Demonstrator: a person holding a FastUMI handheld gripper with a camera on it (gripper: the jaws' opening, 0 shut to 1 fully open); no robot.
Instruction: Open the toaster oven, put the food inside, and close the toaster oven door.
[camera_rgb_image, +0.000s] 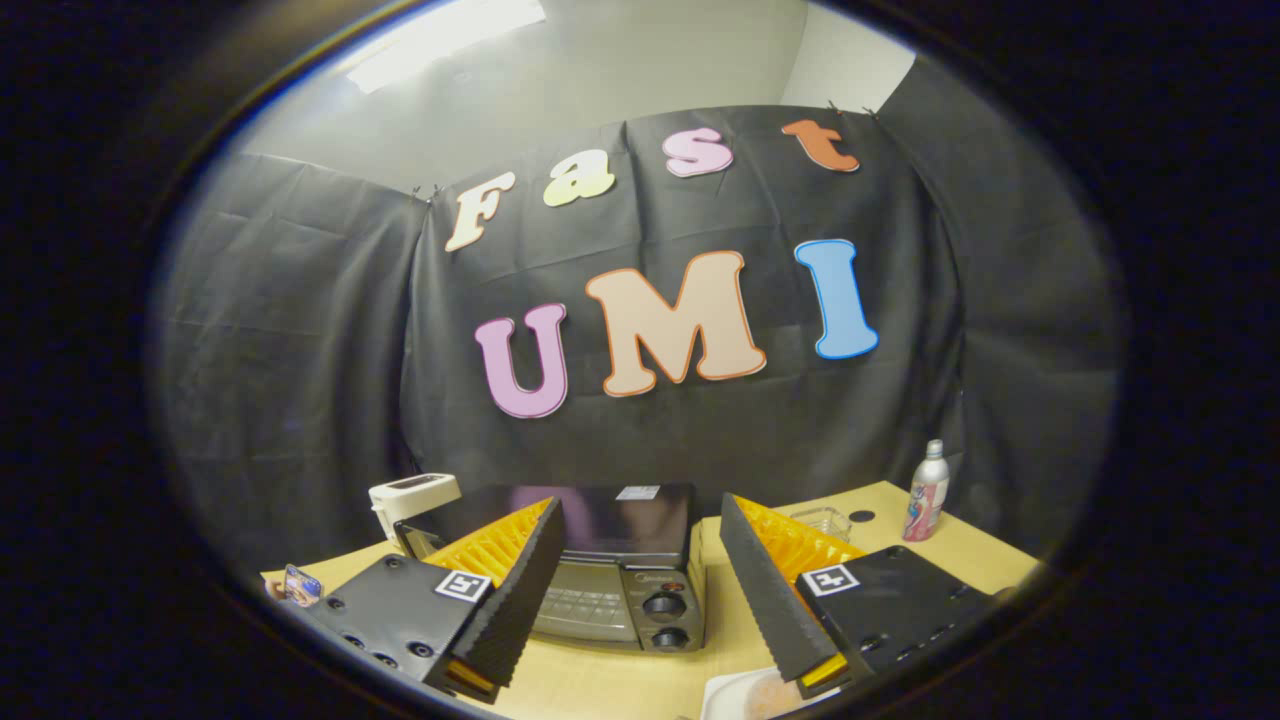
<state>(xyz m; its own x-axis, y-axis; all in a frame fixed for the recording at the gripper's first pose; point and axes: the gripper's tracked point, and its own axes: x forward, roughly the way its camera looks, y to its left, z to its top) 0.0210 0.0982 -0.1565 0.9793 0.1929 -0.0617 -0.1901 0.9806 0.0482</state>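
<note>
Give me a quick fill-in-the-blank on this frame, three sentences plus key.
1. The gripper fingers are ____, holding nothing.
2. The oven door is ____.
3. The bottle stands ____ on the table, beyond the fingers.

Missing words: open; closed; upright

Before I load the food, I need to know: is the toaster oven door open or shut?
Shut: the toaster oven door stands upright against its front, ahead of the open gripper.

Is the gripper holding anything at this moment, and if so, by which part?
Nothing is held. The gripper has its jaws wide apart, with the closed toaster oven beyond them on the table.
</note>
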